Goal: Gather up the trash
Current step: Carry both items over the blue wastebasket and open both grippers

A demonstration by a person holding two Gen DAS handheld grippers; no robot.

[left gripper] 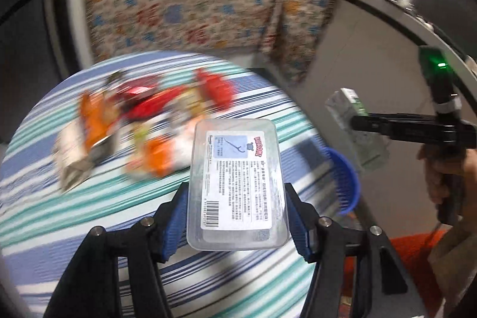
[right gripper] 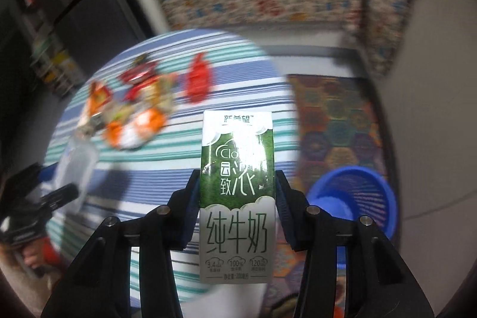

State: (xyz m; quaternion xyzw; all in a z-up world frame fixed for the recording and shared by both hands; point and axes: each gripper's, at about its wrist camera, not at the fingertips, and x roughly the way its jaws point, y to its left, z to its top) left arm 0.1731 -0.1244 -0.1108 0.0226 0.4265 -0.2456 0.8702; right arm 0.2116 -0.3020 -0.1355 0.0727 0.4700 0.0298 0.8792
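My left gripper [left gripper: 237, 216] is shut on a clear plastic box [left gripper: 235, 184] with a white label, held above the striped table. My right gripper [right gripper: 237, 207] is shut on a green and white milk carton [right gripper: 237, 195]; the carton also shows in the left wrist view [left gripper: 354, 130], off the table's right edge. A heap of wrappers [left gripper: 143, 124], red, orange and white, lies on the round table with the blue and teal striped cloth [left gripper: 59, 213]; the heap also shows in the right wrist view [right gripper: 134, 109]. A blue mesh basket [right gripper: 354, 195] stands on the floor right of the table, also seen in the left wrist view [left gripper: 342, 178].
A floral cloth [left gripper: 184, 2] covers furniture behind the table. A patterned mat [right gripper: 334, 121] lies on the floor by the basket. A dark counter edge [left gripper: 402, 20] curves at the right. Dark shelving [right gripper: 44, 35] stands at the left.
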